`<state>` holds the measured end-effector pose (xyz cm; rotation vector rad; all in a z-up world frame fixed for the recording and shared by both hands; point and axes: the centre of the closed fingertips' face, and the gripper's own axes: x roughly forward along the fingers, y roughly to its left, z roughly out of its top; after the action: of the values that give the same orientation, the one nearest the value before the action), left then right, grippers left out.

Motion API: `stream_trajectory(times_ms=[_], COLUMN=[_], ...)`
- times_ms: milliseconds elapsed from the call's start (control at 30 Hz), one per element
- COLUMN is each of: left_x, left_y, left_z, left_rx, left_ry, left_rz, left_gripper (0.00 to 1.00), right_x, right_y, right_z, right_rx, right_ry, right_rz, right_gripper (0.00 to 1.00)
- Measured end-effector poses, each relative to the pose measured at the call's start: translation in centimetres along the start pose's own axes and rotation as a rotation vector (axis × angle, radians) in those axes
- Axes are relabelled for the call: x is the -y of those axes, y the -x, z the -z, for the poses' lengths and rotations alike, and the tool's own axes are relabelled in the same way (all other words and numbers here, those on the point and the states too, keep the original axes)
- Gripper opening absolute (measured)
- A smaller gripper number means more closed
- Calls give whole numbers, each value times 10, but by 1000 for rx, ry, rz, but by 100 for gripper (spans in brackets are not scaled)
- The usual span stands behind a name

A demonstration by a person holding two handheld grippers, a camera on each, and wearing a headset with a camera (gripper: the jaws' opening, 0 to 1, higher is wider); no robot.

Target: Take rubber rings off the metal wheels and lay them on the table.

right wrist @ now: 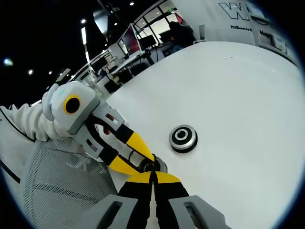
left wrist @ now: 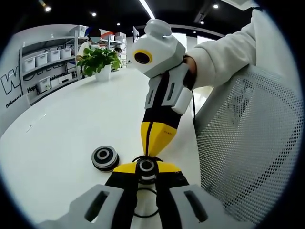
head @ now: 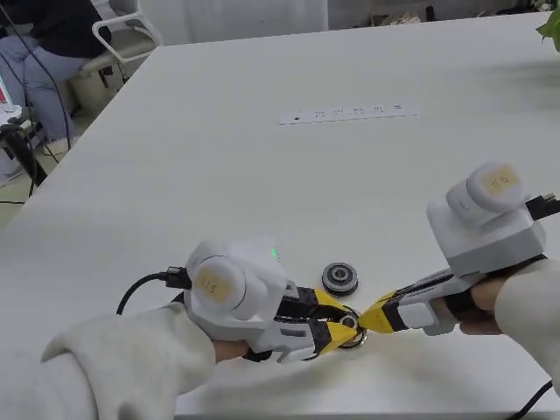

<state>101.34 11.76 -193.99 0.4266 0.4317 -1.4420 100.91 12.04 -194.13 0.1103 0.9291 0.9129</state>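
Left gripper [head: 339, 322] clamps a wheel [left wrist: 146, 167] — right gripper [right wrist: 152, 172] seemingly pinches its ring [left wrist: 143, 217].

We look down from head height at the table [head: 262, 175]; both gripper views sit low, facing each other across one wheel [left wrist: 146, 168].

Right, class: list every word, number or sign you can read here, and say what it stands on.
"W": large wall sign, rest cut off.
Smaller wall line: too blurred to read.
Stickers on left gripper and right gripper: blurred.
Socket strip marks: too small.
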Motion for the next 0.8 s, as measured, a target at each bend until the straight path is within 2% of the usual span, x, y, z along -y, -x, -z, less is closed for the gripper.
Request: stream_trajectory(times_ms=[167, 300, 467, 600, 800], left_x=[1, 4, 6, 5, 2], left_y=[0, 0, 3, 8, 18], left_z=[0, 0, -2, -12, -27], left_rx=[-17, -36, -52, -37, 10], left_ry=[8, -13, -11, -24, -17], left_rz=[11, 20, 31, 23, 9], left_gripper=[10, 13, 20, 23, 26], right_x=[1, 2, 2, 3, 2], right_y=[1, 1, 2, 3, 3], right_z=[0, -1, -2, -2, -3], right_rx=[3, 7, 12, 12, 17], right_ry=[-4, -7, -9, -12, -17], right_rz=[5, 7, 8, 8, 5], right_gripper=[0, 0, 0, 0, 0])
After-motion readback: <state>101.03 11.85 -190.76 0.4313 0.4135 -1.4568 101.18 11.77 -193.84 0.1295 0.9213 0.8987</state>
